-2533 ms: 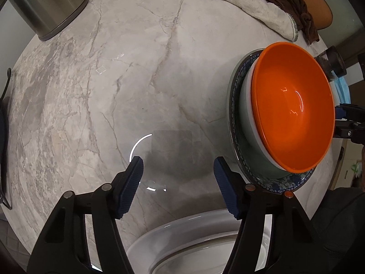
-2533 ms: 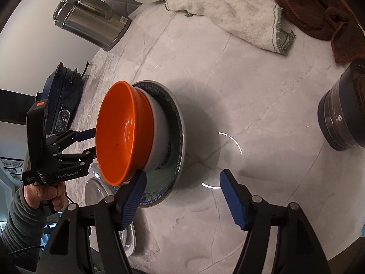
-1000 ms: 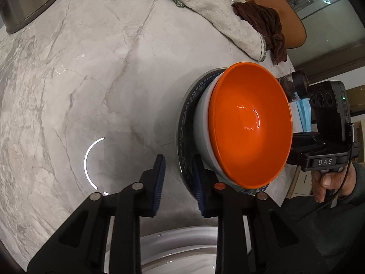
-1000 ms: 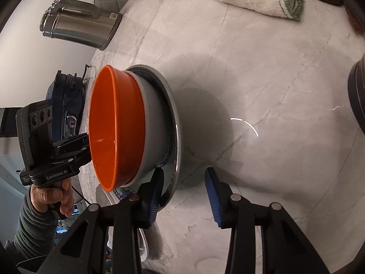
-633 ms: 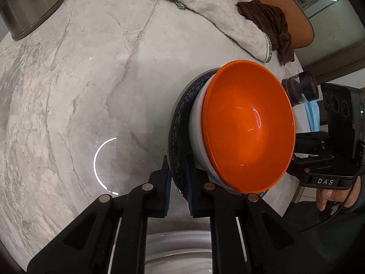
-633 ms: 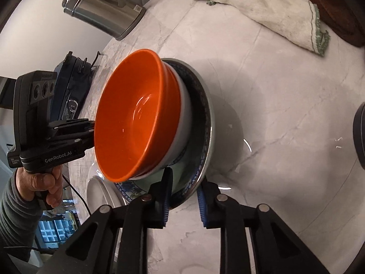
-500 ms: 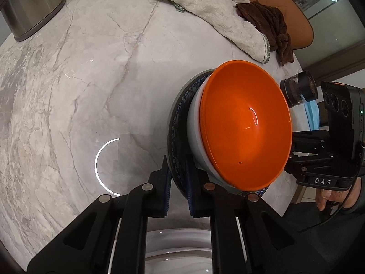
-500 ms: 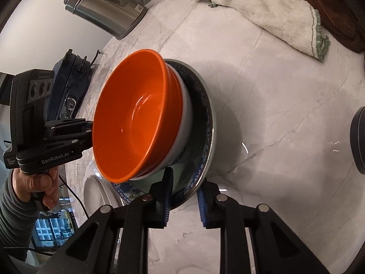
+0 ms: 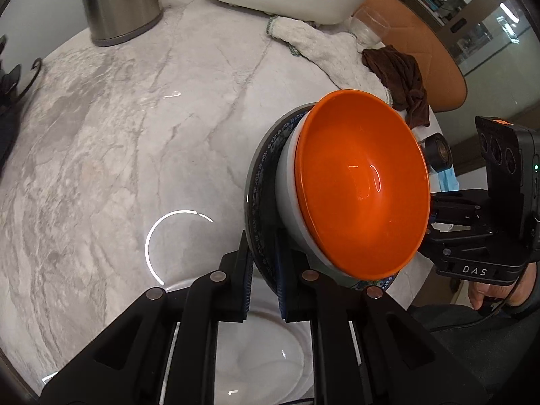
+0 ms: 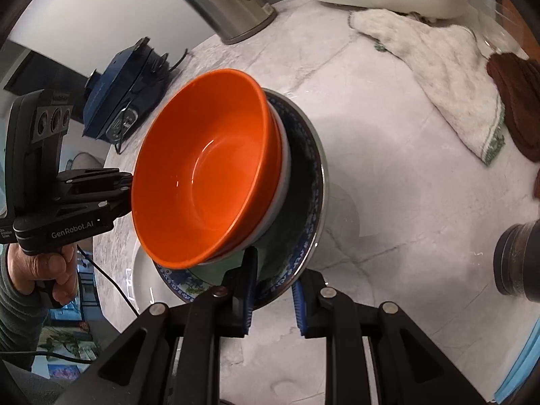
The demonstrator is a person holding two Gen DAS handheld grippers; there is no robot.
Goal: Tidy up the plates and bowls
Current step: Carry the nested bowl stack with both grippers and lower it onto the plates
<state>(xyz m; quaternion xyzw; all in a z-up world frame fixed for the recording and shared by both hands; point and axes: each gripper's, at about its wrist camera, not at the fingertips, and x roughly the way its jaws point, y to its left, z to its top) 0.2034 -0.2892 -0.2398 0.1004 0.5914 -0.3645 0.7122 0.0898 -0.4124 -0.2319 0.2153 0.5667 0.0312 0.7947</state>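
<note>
Left gripper (image 9: 263,276) is clamped on the near rim of the blue-patterned plate (image 9: 260,182); right gripper (image 10: 273,298) is pinched on the opposite rim of the same plate, its blue pads on either side of the edge. Right jaws have just been closing, with the plate rim between them. Both hold the stack together: orange bowl (image 9: 361,182) nested in a pale grey bowl (image 9: 287,202), both sitting on the plate. The stack looks off the marble countertop (image 9: 135,135), judging by the shadow under it in the right wrist view.

Progress: the nesting looks done, two bowls on one plate. A white plate (image 9: 256,354) lies on the counter just below the held stack, partly under the left gripper's fingers; likely the stack goes onto it, though I can't tell for sure. So left: carry, set down level, release both sides.

Other stuff, untouched: steel kettle (image 9: 118,3), white towel (image 9: 324,47), brown cloth (image 9: 401,77), a dark jar (image 10: 519,263) near the counter edge.
</note>
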